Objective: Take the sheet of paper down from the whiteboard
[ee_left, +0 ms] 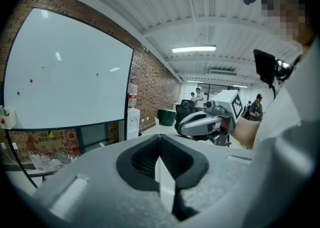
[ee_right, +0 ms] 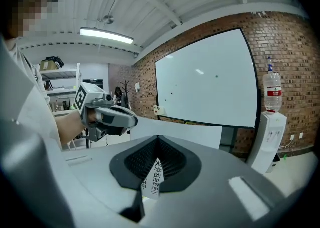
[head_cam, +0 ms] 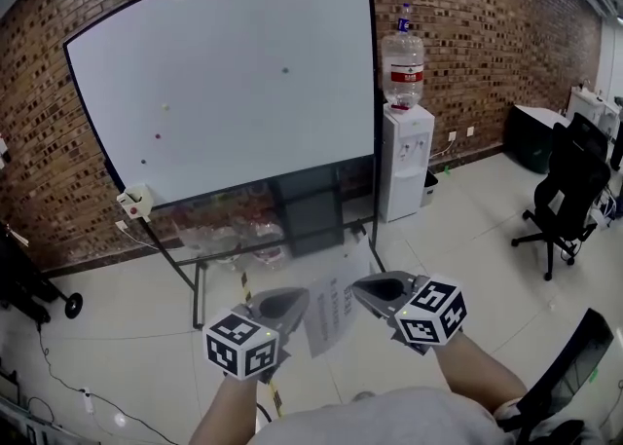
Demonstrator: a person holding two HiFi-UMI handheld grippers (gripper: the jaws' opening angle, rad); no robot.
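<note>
— What do our fingers have?

— Both pairs are clamped on the sheet of paper (head_cam: 331,312). The left gripper (ee_left: 161,159) pinches its left edge, a thin white strip standing between the closed pads. The right gripper (ee_right: 157,159) pinches the right edge, where a printed corner folds down between its pads.

— So where is the sheet?

— It is off the whiteboard (head_cam: 234,73). We hold it stretched between the two grippers, low and near us, above the tiled floor (head_cam: 467,268), with its printed side up.

— And the board?

— It stands well apart from us on the far side, against the brick wall (head_cam: 467,24). It is bare white except for a few small dots (head_cam: 285,70). A water dispenser (head_cam: 404,161) stands just to its right, and a black office chair (head_cam: 569,190) stands further right.
</note>
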